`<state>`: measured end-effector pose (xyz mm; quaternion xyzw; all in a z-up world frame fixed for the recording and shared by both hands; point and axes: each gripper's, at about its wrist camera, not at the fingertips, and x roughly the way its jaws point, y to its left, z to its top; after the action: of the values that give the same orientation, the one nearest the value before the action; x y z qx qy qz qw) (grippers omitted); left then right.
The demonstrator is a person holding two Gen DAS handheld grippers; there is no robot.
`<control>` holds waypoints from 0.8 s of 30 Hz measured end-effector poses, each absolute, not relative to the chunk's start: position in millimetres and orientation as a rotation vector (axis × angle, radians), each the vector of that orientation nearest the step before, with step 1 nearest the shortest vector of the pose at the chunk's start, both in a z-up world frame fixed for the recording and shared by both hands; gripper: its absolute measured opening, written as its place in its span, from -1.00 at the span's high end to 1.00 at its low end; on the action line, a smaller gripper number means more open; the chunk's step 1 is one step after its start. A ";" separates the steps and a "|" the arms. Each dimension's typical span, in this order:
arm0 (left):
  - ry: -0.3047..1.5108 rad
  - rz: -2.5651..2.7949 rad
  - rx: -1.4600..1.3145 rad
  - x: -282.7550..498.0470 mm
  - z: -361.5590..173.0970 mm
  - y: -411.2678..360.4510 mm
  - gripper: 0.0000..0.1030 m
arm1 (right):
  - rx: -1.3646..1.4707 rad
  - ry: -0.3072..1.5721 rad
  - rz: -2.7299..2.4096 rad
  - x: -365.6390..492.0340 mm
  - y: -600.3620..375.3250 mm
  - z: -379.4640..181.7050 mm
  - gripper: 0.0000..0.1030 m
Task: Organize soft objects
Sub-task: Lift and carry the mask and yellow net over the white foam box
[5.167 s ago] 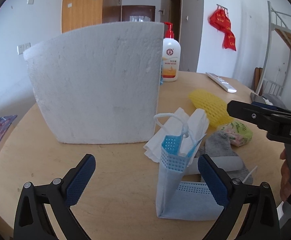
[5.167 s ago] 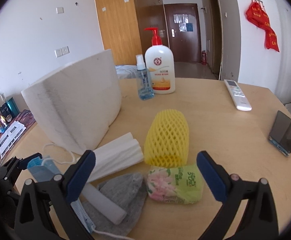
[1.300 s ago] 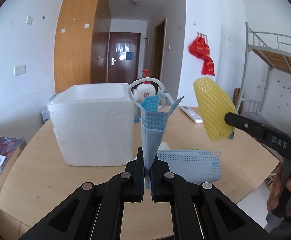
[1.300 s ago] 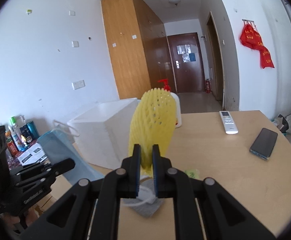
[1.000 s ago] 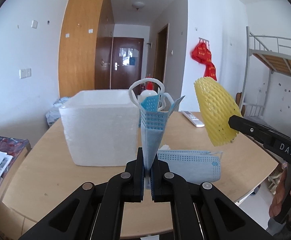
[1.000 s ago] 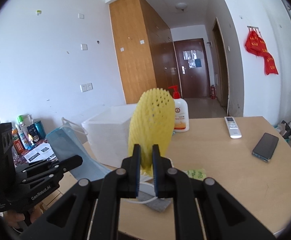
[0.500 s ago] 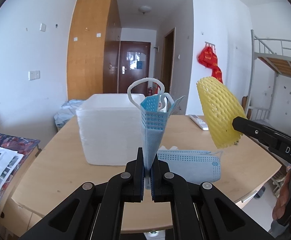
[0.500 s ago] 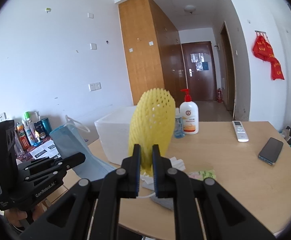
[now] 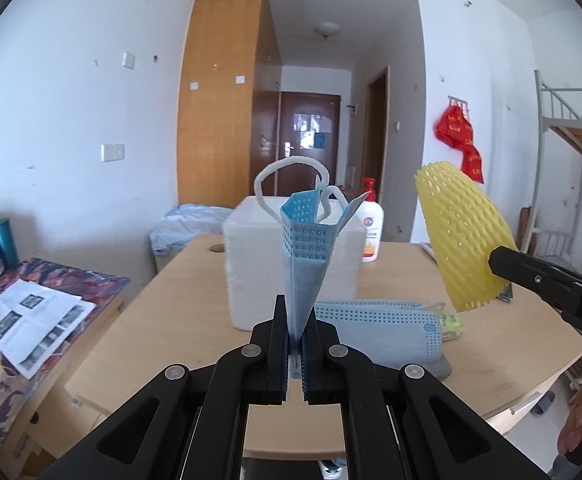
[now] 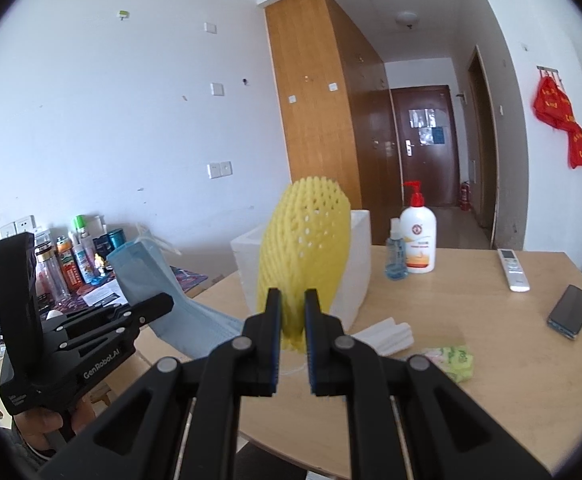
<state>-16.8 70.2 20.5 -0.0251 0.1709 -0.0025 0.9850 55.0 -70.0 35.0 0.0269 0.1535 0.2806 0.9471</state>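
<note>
My left gripper is shut on a blue face mask and holds it upright, high above the round wooden table. The mask also shows in the right wrist view. My right gripper is shut on a yellow foam fruit net, raised in front of the white foam box. The net shows at the right of the left wrist view. The foam box stands open-topped on the table behind the mask.
On the table lie white foam sheets, a green tissue pack, a grey cloth, a soap pump bottle, a small spray bottle, a remote and a phone. A low side table with papers stands at the left.
Both grippers have pulled back and up from the table with the mask and the net still held. The box and table look smaller and farther away.
</note>
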 end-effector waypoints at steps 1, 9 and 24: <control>0.341 0.003 -0.051 -19.8 20.3 72.4 0.91 | 0.055 0.312 0.577 53.8 -67.9 35.1 0.74; 0.320 0.055 -0.049 -38.9 26.2 88.3 0.91 | 0.042 0.304 0.627 48.7 -50.8 36.7 0.74; 0.314 0.114 -0.073 -44.1 25.6 110.8 0.91 | 0.030 0.314 0.657 55.1 -31.0 34.3 0.73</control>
<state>-44.1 110.8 25.6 -0.0363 0.1564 0.0568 0.9854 55.1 -31.0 34.3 0.0147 0.1534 0.3211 0.9344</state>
